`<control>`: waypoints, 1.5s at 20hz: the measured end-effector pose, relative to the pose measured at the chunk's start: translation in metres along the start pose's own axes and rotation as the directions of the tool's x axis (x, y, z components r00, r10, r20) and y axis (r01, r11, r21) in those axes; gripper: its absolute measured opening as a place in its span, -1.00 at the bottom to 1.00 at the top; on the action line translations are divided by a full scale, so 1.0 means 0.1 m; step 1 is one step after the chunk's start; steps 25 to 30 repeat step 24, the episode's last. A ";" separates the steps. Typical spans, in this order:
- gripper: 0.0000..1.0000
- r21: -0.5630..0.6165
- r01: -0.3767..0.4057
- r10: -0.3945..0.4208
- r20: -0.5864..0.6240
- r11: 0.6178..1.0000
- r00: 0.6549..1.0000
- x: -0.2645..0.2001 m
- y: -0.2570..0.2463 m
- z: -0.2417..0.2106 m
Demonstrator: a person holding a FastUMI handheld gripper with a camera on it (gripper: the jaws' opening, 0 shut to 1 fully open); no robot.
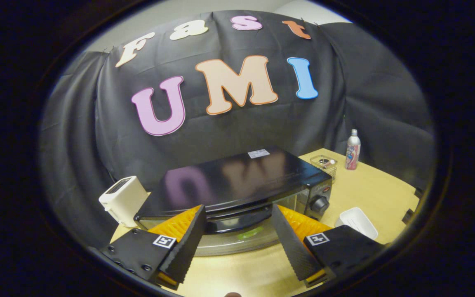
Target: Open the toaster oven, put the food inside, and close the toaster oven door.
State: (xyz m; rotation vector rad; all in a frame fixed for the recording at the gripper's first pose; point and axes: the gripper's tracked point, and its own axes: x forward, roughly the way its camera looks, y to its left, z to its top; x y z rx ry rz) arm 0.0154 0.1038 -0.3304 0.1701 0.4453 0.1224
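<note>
Your hand-held gripper point(237, 243) is spread wide — fingers flanking the toaster oven point(237, 185) handle (door closed) — gripping nothing.

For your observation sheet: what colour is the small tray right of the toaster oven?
White, seen in the gripper view: the small tray beside the toaster oven.

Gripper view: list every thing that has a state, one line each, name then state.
toaster oven: door shut, something green dimly visible behind its glass
oven handle: between the fingers, untouched
gripper: open
white toaster: upright, slot looks empty
white tray: empty
bottle: upright, capped
</note>
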 end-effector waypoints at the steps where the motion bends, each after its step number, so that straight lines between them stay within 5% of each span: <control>1: 0.97 -0.004 0.000 0.000 0.001 1.000 1.000 0.03 0.01 0.02; 5: 0.99 -0.035 -0.021 0.022 0.025 0.999 0.999 -0.02 0.07 0.25; 17: 1.00 -0.140 -0.121 0.151 0.226 0.983 0.962 -0.82 0.65 2.52; 23: 1.00 -0.150 -0.198 0.234 0.288 0.969 0.929 -0.94 1.01 3.02; 30: 1.00 -0.156 -0.202 0.240 0.291 0.967 0.926 -0.95 1.01 3.05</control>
